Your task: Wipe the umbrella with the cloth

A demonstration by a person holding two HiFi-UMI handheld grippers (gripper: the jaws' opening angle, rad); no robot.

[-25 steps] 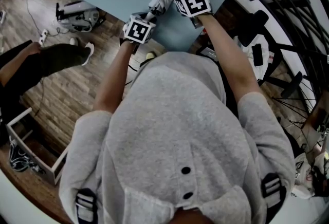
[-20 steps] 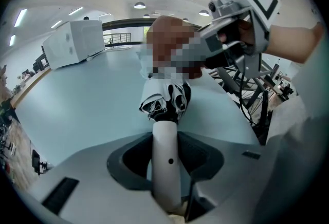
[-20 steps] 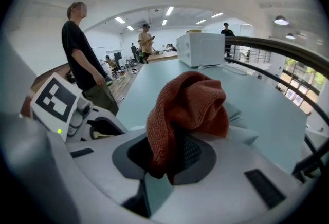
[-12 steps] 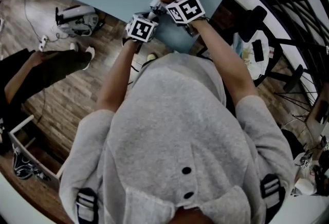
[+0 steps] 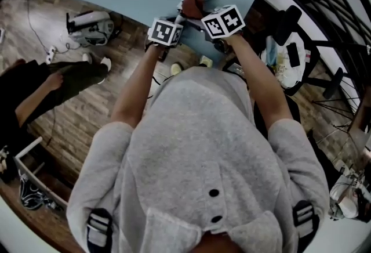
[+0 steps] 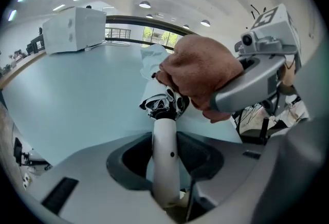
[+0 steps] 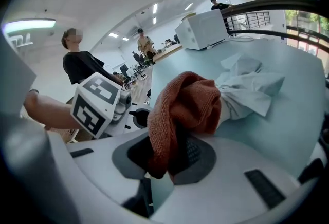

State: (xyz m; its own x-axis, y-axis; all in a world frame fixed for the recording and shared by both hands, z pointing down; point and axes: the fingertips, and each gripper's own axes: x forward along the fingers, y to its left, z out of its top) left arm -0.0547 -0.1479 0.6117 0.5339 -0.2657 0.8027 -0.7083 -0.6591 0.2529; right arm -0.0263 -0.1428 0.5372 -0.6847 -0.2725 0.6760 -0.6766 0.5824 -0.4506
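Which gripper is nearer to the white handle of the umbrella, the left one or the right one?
Left. The left gripper is shut on the handle itself. The right gripper holds the cloth on the folded canopy, just past the handle's far end.

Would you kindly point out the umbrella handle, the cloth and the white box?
umbrella handle [image 6: 162, 141], left gripper view, middle of its white shaft.
cloth [image 7: 185, 102], right gripper view, bunched upper fold.
white box [image 6: 77, 28], left gripper view, front face.
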